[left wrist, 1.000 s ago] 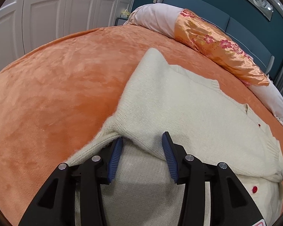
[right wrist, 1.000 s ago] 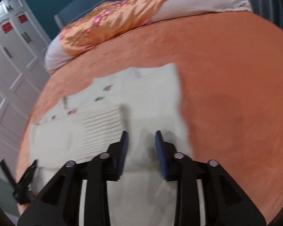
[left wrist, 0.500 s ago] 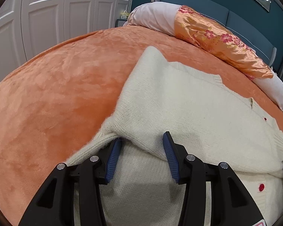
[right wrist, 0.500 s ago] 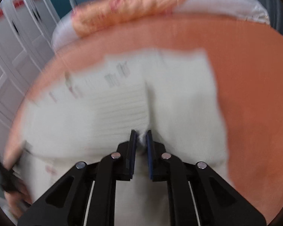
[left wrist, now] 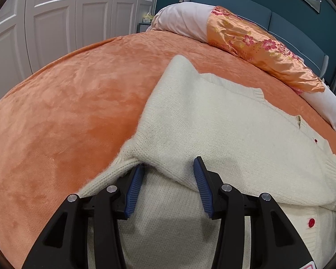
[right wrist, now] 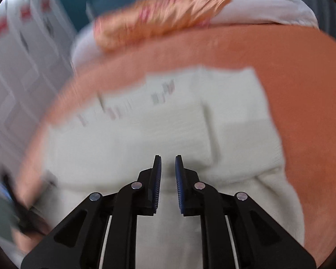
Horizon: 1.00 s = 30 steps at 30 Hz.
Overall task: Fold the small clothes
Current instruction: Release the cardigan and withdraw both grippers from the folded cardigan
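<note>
The cardigan (left wrist: 224, 123) is plain cream knit with red buttons (left wrist: 311, 222). The blanket (left wrist: 67, 112) under it is solid orange. The pillow (left wrist: 186, 20) is pale pink, its satin cover (left wrist: 257, 51) orange with pink flowers. The headboard (left wrist: 280, 22) is teal, the doors (left wrist: 56, 22) white. Both grippers (left wrist: 168, 183) (right wrist: 168, 179) are black with blue ribbed pads (left wrist: 201, 186)

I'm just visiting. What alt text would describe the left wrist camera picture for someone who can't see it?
An open black left gripper with blue pads hovers at a folded edge of a cream knitted cardigan with red buttons, spread on an orange blanket. Behind lie a floral orange pillow and white closet doors.
</note>
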### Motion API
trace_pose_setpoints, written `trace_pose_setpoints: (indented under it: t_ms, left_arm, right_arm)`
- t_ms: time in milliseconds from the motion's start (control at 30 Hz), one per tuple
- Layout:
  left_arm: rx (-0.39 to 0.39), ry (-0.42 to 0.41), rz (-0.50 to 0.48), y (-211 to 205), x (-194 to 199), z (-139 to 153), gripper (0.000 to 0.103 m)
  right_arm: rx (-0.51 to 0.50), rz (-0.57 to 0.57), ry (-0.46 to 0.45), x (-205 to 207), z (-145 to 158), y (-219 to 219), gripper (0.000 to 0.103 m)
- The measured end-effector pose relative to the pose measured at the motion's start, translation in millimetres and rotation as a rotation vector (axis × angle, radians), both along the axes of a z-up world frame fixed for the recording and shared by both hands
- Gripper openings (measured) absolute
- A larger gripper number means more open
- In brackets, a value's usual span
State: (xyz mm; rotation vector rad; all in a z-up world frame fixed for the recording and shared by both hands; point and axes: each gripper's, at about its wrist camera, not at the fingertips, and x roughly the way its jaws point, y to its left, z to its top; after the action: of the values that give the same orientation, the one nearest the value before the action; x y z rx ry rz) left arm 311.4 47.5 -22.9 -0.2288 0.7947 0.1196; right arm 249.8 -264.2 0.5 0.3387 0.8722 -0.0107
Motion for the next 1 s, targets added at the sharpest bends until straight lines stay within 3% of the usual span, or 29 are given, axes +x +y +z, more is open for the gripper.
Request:
trace_pose_setpoints:
  t_ms: [67, 167, 267, 333, 500, 567, 667, 733, 867, 1000]
  left_arm:
    - [0.001, 0.002, 0.0, 0, 0, 0, 0.046]
    - [0.004, 0.011, -0.002, 1, 1, 1, 0.046]
    - [-0.025, 0.018, -0.013, 5, -2, 5, 0.046]
    - [-0.066, 0.027, -0.031, 13, -15, 11, 0.053]
    - [-0.121, 0.031, -0.05, 48, -88, 33, 0.075]
    - [-0.098, 0.009, -0.034, 67, -125, 42, 0.075]
    - [-0.088, 0.029, -0.027, 88, -165, 49, 0.075]
    - [-0.097, 0.059, -0.024, 101, -193, 48, 0.075]
    - [-0.108, 0.121, -0.043, 109, -237, 38, 0.075]
    - [-0.161, 0.146, -0.051, 102, -252, 33, 0.075]
  right_arm:
    - [-0.024, 0.012, -0.014, -4, -7, -2, 0.008]
    - [-0.031, -0.064, 0.013, -17, 2, -21, 0.007]
    - [-0.086, -0.163, 0.05, -56, 9, -48, 0.013]
    - [-0.071, -0.176, 0.057, -88, 13, -64, 0.014]
    - [-0.085, -0.184, 0.093, -203, 13, -93, 0.04]
    - [-0.096, -0.203, 0.102, -252, 12, -98, 0.051]
    - [-0.06, -0.209, 0.106, -296, 13, -96, 0.054]
    - [-0.018, -0.209, 0.116, -312, 11, -93, 0.059]
    - [0.042, -0.195, 0.121, -324, 5, -79, 0.059]
    - [0.106, -0.167, 0.122, -321, -2, -67, 0.059]
